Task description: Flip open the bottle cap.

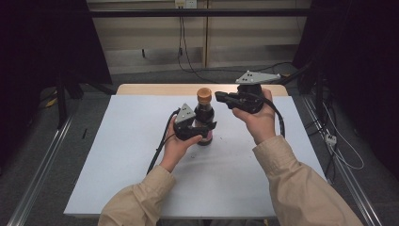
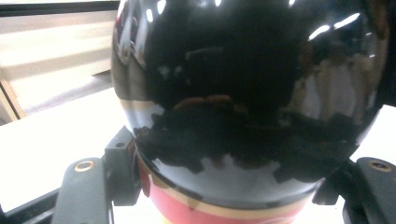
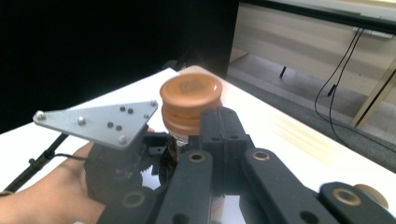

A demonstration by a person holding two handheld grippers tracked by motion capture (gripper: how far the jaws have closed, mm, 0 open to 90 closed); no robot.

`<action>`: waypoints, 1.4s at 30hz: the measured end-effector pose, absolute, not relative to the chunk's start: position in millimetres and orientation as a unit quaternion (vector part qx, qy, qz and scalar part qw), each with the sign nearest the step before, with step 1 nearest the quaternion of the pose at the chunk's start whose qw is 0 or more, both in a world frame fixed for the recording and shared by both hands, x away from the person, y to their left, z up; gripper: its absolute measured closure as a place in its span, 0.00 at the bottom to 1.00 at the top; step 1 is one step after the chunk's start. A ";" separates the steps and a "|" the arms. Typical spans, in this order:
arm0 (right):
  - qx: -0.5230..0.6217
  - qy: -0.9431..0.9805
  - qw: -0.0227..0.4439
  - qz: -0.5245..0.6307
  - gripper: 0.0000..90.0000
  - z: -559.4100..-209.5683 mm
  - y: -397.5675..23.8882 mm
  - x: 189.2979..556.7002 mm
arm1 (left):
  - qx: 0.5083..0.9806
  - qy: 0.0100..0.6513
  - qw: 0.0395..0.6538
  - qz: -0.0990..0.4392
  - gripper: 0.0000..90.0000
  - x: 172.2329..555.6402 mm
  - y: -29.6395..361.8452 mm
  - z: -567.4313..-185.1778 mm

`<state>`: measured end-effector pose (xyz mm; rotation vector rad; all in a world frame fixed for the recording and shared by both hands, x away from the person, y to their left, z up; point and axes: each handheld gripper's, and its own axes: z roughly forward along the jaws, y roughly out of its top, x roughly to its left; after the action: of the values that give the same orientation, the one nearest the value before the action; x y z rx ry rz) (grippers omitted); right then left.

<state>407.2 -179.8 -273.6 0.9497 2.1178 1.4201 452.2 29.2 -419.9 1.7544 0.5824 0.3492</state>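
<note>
A dark glossy bottle (image 1: 204, 115) with a brown cap (image 1: 204, 94) and a red band low on its body stands upright at the middle of the table. My left gripper (image 1: 203, 131) is shut on the bottle's (image 2: 243, 93) lower body, one jaw on each side (image 2: 229, 186). My right gripper (image 1: 220, 96) hovers at cap height just right of the cap, its jaws pressed together with nothing between them. In the right gripper view the cap (image 3: 190, 100) sits just beyond and left of the closed tips (image 3: 223, 126). The left gripper's grey plate (image 3: 98, 122) shows below the cap.
A white sheet (image 1: 141, 165) covers the wooden table (image 1: 155, 88), with bare room on both sides of the bottle. Black curtains flank the space. Cables (image 1: 181, 52) trail over the floor behind, and metal rails (image 1: 42, 160) run along both table sides.
</note>
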 end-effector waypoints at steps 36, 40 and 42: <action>0.340 0.771 0.186 0.505 1.00 -279.4 -171.3 414.3 | 0.746 0.256 0.595 0.153 0.33 451.8 28.3 -421.1; 0.336 0.782 0.189 0.490 1.00 -278.3 -169.5 413.5 | 0.747 0.256 0.595 0.154 0.33 451.7 28.1 -421.2; 0.339 0.782 0.188 0.489 1.00 -278.5 -170.2 413.9 | 0.747 0.255 0.594 0.154 0.33 451.5 28.0 -421.1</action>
<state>413.9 -170.2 -278.5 0.9536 2.2000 1.3754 451.5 28.0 -421.1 1.7371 0.5930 0.3576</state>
